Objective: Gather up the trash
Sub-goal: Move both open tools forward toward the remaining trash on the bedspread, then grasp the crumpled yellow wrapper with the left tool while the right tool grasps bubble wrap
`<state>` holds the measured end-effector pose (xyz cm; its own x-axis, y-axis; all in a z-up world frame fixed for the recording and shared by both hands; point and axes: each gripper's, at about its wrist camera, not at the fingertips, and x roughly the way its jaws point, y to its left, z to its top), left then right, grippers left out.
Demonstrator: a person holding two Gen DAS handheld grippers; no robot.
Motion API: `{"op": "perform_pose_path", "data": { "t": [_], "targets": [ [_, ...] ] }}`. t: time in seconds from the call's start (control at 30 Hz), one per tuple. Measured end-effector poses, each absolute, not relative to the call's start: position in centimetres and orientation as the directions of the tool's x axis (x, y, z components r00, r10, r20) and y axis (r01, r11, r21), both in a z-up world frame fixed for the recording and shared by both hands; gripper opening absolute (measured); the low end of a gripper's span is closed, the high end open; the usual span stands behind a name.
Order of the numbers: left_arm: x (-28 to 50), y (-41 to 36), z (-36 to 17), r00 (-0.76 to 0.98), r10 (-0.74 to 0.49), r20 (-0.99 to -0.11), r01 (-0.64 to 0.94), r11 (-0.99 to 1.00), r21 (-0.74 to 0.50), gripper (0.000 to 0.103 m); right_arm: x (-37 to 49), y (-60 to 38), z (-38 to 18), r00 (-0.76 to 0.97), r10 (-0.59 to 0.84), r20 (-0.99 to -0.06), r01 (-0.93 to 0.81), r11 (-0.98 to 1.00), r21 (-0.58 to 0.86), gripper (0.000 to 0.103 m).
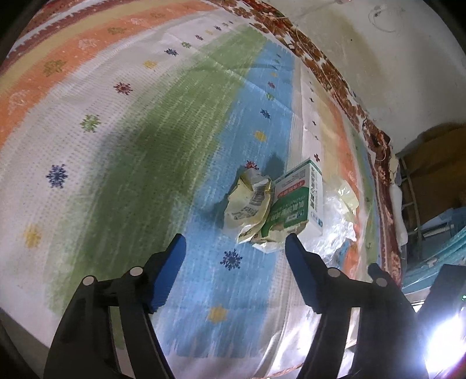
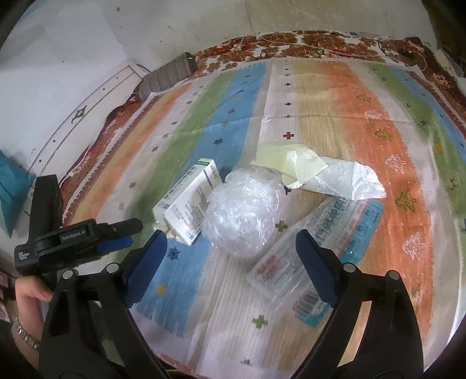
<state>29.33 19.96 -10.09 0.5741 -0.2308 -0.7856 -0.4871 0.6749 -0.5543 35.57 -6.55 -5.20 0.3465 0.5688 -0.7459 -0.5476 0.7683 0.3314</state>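
Trash lies in a heap on a striped mat point(image 1: 116, 140). A crumpled yellow wrapper point(image 1: 250, 201) leans against a green-and-white carton point(image 1: 297, 201), just beyond my left gripper point(image 1: 236, 242), which is open with nothing between its blue pads. The same carton point(image 2: 186, 201) shows in the right wrist view, beside a ball of clear plastic point(image 2: 241, 215), a flat clear packet with printed labels point(image 2: 320, 247) and a pale yellow and white bag point(image 2: 317, 175). My right gripper point(image 2: 233, 242) is open just short of the plastic ball. The left gripper point(image 2: 116, 236) shows there at the left.
The mat point(image 2: 378, 122) covers a floral red-brown cloth point(image 2: 291, 43) beside a pale wall point(image 2: 174, 26). A grey folded cloth point(image 2: 166, 75) lies at the far left corner. A person's hand point(image 2: 29, 294) with a wrist bracelet holds the left gripper. Shelving and blue items point(image 1: 437, 227) stand at right.
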Motion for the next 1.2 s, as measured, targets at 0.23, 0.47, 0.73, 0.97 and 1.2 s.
{"op": "perform_pose_path", "data": {
  "t": [0.23,0.47,0.73,0.97,1.2],
  "targets": [
    [30.5,20.5,-11.0,0.585,-0.252,-0.771,-0.495,0.642,-0.586,0.053,37.7,-5.4,-6.5,0.323,0.580,-0.748,-0.554,0.756,0.347,0.075],
    [31.5,21.1,-12.4,0.596,-0.271,-0.756,-0.506,0.605,-0.615,0.038,39.3,-4.4,-8.4,0.303,0.562,-0.770,-0.556,0.760,0.335,0.062],
    [31.8,21.0,-13.7,0.560,-0.290,-0.776,-0.518,0.609,-0.601,0.034,39.4,-3.4,-9.4,0.318,0.534,-0.783,-0.563,0.771,0.297,0.037],
    [32.5,20.1,-13.2,0.540,-0.304,-0.785,-0.496,0.638,-0.589,0.004,38.7,-2.9,-9.6,0.298,0.535,-0.791,-0.591,0.754,0.287,0.009],
    [32.5,20.0,-11.9,0.550,-0.292,-0.783,-0.483,0.653,-0.583,0.001,38.0,-2.8,-8.8,0.287,0.544,-0.789,-0.607,0.740,0.289,0.005]
  ]
}}
